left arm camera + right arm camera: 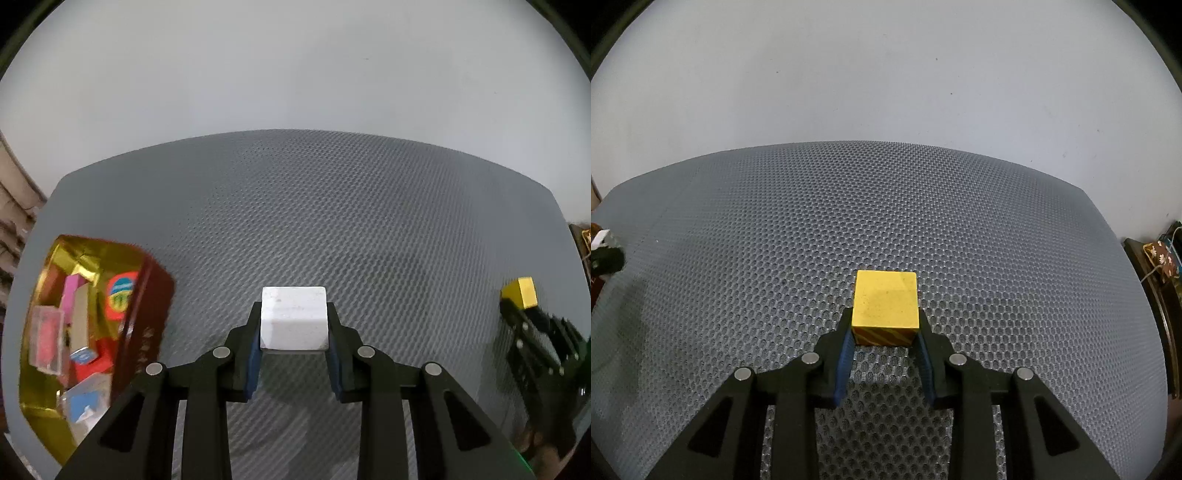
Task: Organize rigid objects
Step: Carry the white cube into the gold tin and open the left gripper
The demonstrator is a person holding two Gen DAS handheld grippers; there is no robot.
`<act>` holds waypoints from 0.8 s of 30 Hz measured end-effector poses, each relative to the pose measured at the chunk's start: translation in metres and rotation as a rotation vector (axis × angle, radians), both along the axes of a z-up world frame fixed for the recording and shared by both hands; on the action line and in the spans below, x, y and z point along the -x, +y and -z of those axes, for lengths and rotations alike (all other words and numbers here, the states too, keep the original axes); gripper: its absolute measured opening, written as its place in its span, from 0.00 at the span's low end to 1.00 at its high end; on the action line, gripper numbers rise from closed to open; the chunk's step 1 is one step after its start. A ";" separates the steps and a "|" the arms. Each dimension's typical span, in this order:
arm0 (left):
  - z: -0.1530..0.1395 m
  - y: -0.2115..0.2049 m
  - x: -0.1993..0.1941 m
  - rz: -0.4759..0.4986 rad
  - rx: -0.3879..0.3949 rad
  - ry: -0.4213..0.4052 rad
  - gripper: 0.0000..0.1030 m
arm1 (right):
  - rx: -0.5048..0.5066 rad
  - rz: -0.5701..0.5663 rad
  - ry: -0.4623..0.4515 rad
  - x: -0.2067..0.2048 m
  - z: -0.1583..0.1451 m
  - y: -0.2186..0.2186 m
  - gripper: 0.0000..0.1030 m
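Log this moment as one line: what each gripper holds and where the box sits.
left gripper: shut on white cube | right gripper: shut on yellow cube | box: on mat, left of left gripper, part filled

A white cube (293,319) — faintly speckled, one lower corner bevelled — sits clamped between blue pads above the grey mat. A yellow cube (885,304), its near face striped orange, is gripped likewise. At left, a gold-lined red box (147,295) holds small packets — pink, blue, clear.
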State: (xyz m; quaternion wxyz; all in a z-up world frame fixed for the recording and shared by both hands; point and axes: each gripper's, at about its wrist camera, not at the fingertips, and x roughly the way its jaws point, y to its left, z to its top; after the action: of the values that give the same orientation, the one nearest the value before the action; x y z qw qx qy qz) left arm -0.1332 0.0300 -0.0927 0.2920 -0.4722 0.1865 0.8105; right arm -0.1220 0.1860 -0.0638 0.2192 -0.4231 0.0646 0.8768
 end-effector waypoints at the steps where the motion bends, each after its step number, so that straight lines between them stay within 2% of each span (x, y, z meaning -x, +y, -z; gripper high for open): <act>1: 0.001 -0.004 0.003 0.000 0.004 0.006 0.26 | -0.001 0.000 -0.001 0.002 0.000 -0.003 0.30; 5: -0.003 -0.016 0.003 0.016 0.010 0.032 0.26 | 0.000 0.000 0.000 0.006 0.000 -0.011 0.31; 10: -0.024 -0.058 -0.009 0.012 0.001 0.050 0.26 | -0.003 0.000 -0.002 0.012 0.000 -0.025 0.31; 13: -0.030 -0.065 -0.004 0.005 -0.002 0.064 0.26 | -0.007 0.000 -0.004 0.019 -0.003 -0.044 0.31; 15: -0.035 -0.077 -0.001 -0.004 -0.004 0.068 0.26 | -0.010 0.000 -0.005 0.033 0.010 -0.013 0.31; 18: -0.040 -0.091 0.000 -0.020 -0.001 0.074 0.26 | -0.015 0.000 -0.007 0.043 0.010 -0.017 0.31; 22: -0.039 -0.106 0.029 -0.053 0.006 0.076 0.26 | -0.026 0.000 -0.012 0.039 0.012 -0.044 0.31; 24: -0.036 -0.111 0.037 -0.072 0.012 0.072 0.26 | -0.027 0.000 -0.012 0.029 0.003 -0.038 0.31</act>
State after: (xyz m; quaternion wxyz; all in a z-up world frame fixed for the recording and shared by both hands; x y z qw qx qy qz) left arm -0.1698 -0.0808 -0.0571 0.2530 -0.4510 0.1845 0.8358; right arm -0.1515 0.1480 -0.0672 0.2254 -0.4255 0.0514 0.8750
